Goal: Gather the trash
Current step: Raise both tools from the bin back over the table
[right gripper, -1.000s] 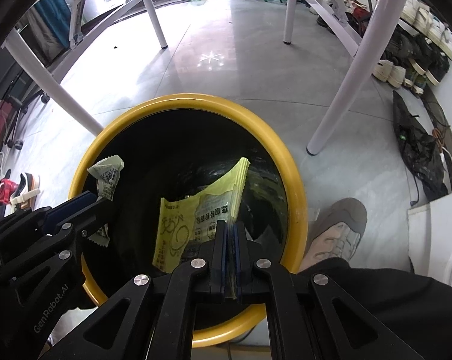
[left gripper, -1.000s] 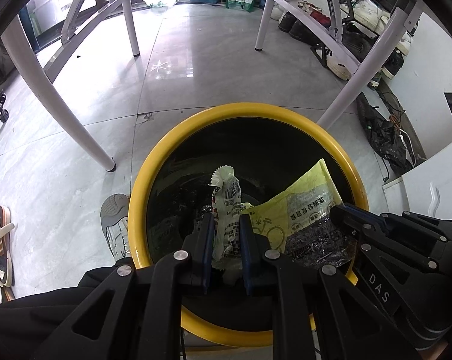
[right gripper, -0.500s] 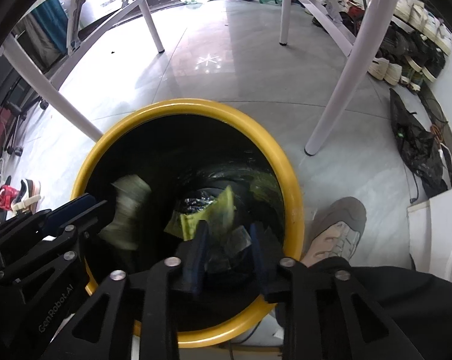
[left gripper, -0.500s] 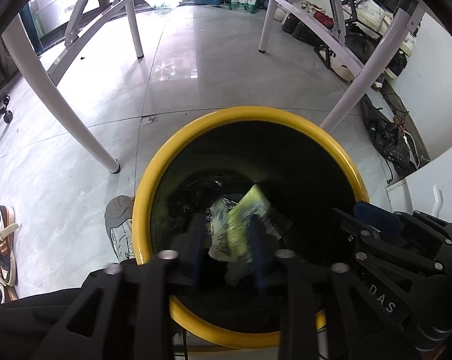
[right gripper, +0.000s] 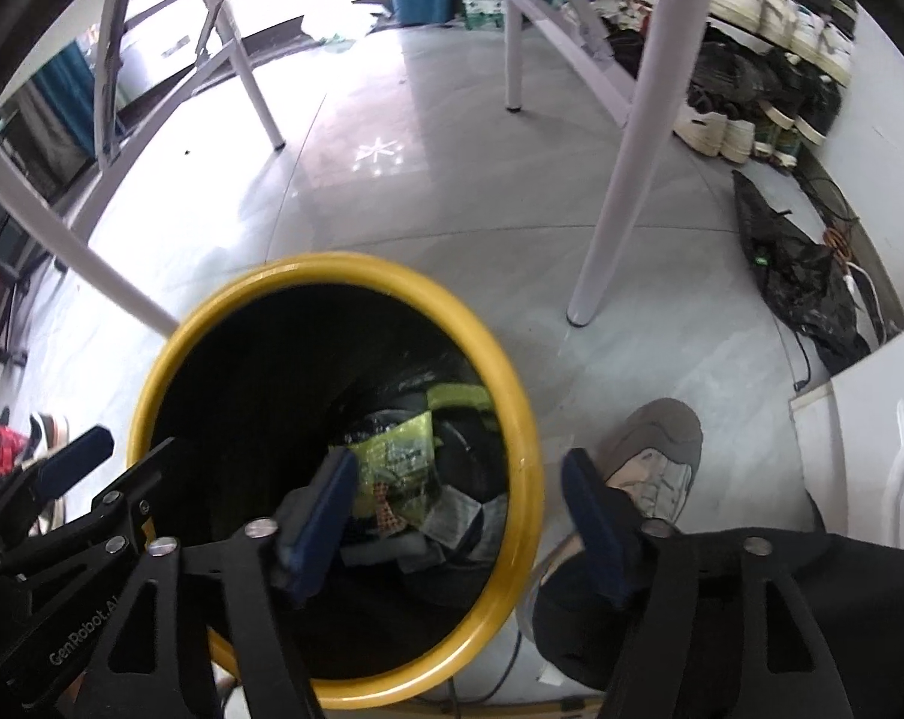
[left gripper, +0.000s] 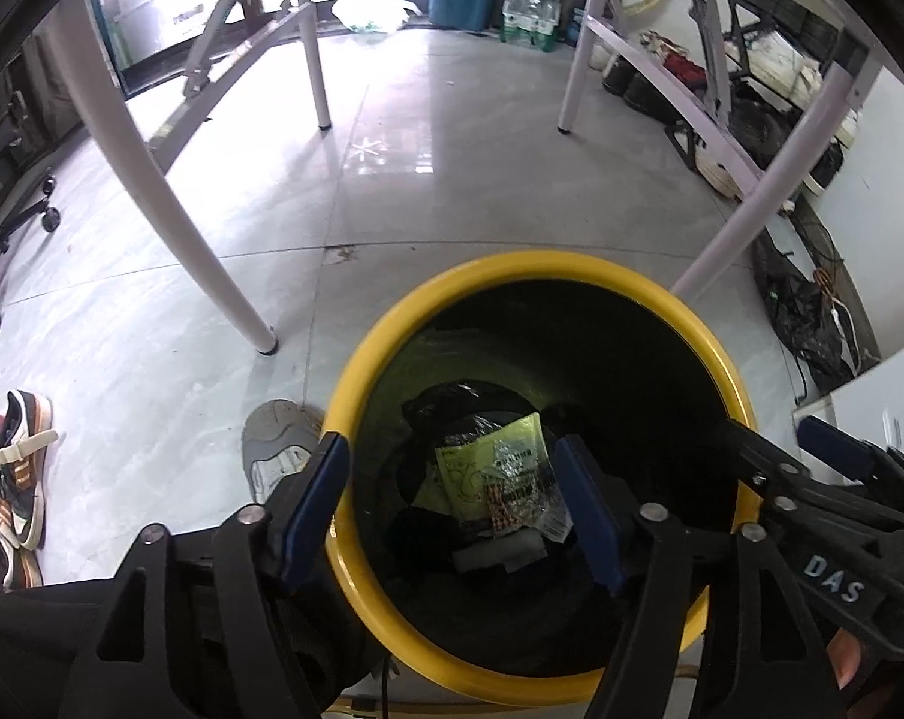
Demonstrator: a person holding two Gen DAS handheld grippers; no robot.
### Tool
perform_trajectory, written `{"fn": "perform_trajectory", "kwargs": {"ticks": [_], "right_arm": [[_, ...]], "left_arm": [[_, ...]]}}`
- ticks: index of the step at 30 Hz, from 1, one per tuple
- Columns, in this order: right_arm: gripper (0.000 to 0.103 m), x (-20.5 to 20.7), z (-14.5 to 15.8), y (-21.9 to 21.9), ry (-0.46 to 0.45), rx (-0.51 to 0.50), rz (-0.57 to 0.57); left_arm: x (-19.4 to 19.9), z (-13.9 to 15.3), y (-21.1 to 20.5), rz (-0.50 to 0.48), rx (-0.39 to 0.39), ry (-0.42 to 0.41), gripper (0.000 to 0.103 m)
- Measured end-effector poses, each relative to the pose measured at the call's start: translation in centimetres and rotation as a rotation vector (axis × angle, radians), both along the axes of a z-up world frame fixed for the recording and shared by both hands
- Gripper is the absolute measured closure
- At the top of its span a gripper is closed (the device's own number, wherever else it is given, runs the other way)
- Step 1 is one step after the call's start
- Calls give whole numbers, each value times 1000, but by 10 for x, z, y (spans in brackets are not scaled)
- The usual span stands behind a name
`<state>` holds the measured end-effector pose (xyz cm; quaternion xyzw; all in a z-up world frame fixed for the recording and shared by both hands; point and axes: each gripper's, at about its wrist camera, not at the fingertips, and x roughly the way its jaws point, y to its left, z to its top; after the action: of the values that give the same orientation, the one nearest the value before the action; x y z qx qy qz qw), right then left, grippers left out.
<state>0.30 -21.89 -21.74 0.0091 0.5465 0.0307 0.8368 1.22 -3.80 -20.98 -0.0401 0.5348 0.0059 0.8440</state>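
1. Looking down the left gripper (left gripper: 458, 509), we see its jaws spread, having just been opening, with nothing between the blue pads (left gripper: 320, 503). A second ago they pinched a white wrapper upright over the bin (left gripper: 392, 335); that wrapper is gone from the jaws and we cannot pick it out for sure among the litter at the bottom.
2. Inside the bin, the yellow packet (left gripper: 500, 467) now lies flat on the dark liner, well below the yellow rim. Earlier it hung from the right gripper above the opening.
3. Over the bin's right edge, the right gripper (right gripper: 458, 509) also stands wide, its jaws just having been opening and holding nothing; one finger (right gripper: 326, 503) hangs over the bin, the other over our shoe (right gripper: 656, 455) outside it.
4. We judge both pieces dropped and this round of collecting done. Both grippers are free to fetch more trash, if any is left; none shows on the floor (left gripper: 452, 192) in these views.
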Motion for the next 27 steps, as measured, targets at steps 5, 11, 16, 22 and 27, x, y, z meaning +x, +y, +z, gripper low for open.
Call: {"fn": "perform_trajectory", "kwargs": {"ticks": [5, 11, 16, 22, 27], "right_arm": [[15, -1, 9, -3, -35, 4, -22], [5, -4, 23, -7, -98, 15, -52], [0, -5, 30, -8, -132, -2, -66], [0, -11, 43, -6, -185, -10, -51], [0, -18, 58, -2, -232, 0, -30]], "left_arm": [[-3, 6, 6, 52, -1, -28, 29], [-10, 30, 10, 69, -57, -139, 13], [-15, 47, 12, 79, -41, -206, 12], [-23, 75, 17, 98, -32, -324, 12], [-37, 106, 26, 118, -70, -453, 1]]}}
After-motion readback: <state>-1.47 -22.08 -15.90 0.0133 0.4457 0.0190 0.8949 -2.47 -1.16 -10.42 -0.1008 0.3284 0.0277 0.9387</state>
